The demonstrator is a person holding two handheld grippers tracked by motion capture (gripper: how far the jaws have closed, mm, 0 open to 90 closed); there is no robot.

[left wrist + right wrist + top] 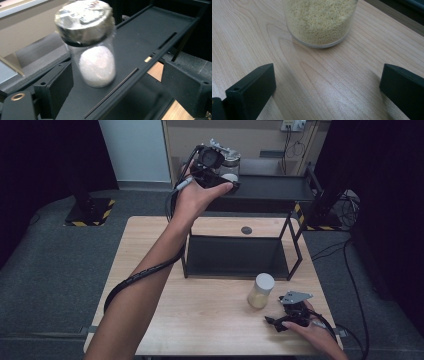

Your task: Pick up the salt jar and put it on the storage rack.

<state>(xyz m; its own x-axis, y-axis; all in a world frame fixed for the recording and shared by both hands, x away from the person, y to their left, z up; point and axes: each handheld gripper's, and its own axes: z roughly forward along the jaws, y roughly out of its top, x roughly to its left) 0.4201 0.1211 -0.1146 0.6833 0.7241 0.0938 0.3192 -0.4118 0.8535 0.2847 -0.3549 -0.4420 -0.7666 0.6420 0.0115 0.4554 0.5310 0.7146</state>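
Glass jar of white powder upright on black shelf, apparently just ahead of left gripper, jaws apart, nothing clamped.

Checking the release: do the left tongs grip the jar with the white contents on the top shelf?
No: in the left gripper view the jar stands free on the black shelf, clear of both open jaws of the left tongs.

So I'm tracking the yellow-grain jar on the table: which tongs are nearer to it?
Right. The right tongs rest open on the table just short of the yellow-grain jar; the left tongs are up at the shelf's top, by the white-filled jar.
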